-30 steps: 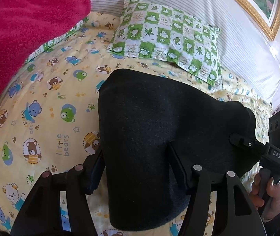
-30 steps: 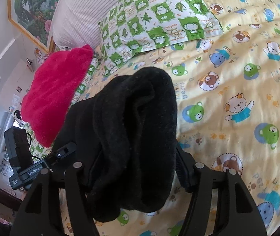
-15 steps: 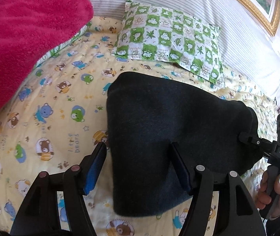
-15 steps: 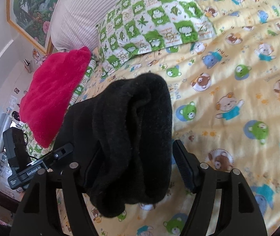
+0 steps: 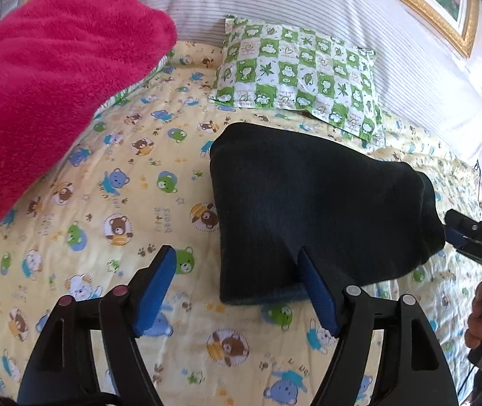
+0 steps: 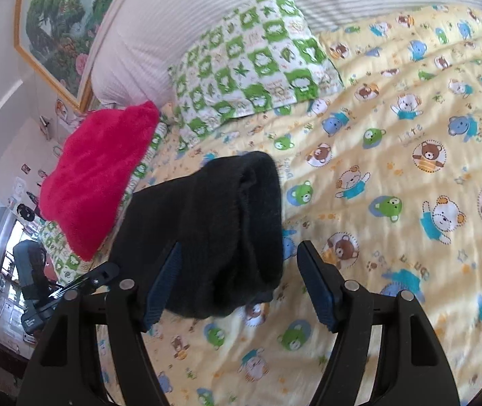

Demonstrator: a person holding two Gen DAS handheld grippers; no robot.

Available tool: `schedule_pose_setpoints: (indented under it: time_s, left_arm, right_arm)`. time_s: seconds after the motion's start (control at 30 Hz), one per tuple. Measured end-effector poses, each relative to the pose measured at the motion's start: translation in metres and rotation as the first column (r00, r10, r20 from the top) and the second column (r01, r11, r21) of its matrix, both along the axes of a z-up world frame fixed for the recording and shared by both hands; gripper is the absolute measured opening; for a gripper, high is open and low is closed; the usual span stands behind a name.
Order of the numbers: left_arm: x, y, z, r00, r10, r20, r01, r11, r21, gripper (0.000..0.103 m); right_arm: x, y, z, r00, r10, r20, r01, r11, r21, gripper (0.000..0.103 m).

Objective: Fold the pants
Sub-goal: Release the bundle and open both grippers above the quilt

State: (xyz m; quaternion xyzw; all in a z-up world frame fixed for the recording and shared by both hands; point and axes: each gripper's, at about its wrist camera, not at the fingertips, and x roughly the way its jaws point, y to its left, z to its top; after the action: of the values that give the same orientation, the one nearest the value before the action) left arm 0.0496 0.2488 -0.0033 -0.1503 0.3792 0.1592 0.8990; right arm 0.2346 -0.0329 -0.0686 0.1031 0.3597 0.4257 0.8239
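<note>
The dark folded pants (image 5: 308, 209) lie in a compact bundle on the yellow bear-print bedspread (image 5: 112, 203). They also show in the right wrist view (image 6: 213, 237), thick rolled edge upward. My left gripper (image 5: 237, 287) is open and empty, just short of the bundle's near edge, its right finger (image 5: 315, 291) against the cloth. My right gripper (image 6: 237, 284) is open and empty at the bundle's other end, its left finger (image 6: 163, 284) in front of the cloth. The right gripper shows in the left wrist view (image 5: 471, 240), held by a hand.
A green-and-white checked pillow (image 5: 301, 77) lies behind the pants against a striped white bolster (image 5: 308, 6). A fluffy magenta blanket (image 5: 44, 84) is piled at the left. A framed painting (image 6: 58, 23) hangs on the wall.
Both grippers have drawn back from the pants and let them go. The bundle now rests on the bedspread, farther from both cameras.
</note>
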Motion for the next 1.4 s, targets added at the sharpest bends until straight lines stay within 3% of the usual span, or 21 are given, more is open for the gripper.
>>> schedule_pose_setpoints:
  time_s: [0.07,0.6,1.0,1.4]
  left_arm:
    - [-0.004,-0.003,0.001,1.000,-0.005,0.002,0.005,1.000,0.004,0.078]
    - [-0.017,-0.017,0.007,0.998,-0.058,-0.013,0.059,0.996,0.064,0.080]
    - [-0.013,-0.019,0.005,0.991,-0.093,-0.099,0.104,0.988,0.115,0.082]
    - [-0.015,-0.018,0.007,0.993,-0.087,-0.085,0.098,0.986,0.132,0.083]
  right_arm:
    - [-0.008,0.000,0.004,1.000,0.007,0.014,-0.006,1.000,-0.005,0.079]
    - [-0.057,0.025,0.013,0.978,0.122,0.171,-0.091,0.979,-0.180,0.080]
    - [-0.069,0.045,0.015,0.946,0.208,0.247,-0.121,0.937,-0.327,0.088]
    - [-0.067,0.045,0.013,0.937,0.227,0.264,-0.135,0.937,-0.323,0.088]
